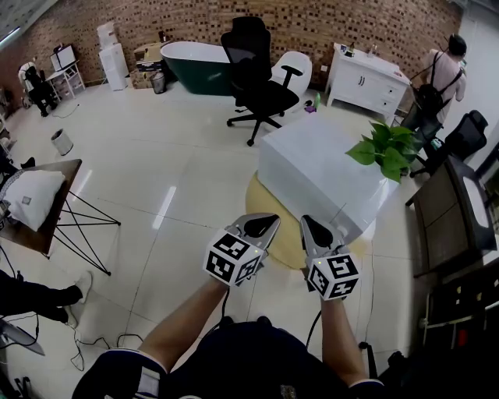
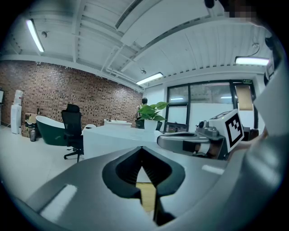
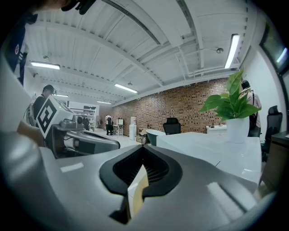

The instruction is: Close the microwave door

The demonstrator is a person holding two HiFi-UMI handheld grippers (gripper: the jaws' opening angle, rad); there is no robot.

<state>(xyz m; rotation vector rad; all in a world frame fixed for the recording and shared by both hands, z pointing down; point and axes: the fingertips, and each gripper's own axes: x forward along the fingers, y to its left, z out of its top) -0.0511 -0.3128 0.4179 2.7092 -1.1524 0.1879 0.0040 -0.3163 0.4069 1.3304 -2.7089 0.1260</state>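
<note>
Left gripper [image 1: 265,224], right gripper [image 1: 312,226]: jaws together, empty, held side by side, probably idle carry. No microwave visible; table [image 1: 312,164] ahead.

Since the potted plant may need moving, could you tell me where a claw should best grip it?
Grip the white pot around its upright wall, coming level from the side; the leaves spread above it, probably blocking a top approach.

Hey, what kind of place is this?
Probably a large indoor studio or lab staged with home furniture: a bathtub stands near an office chair and a vanity cabinet before a brick wall.
</note>
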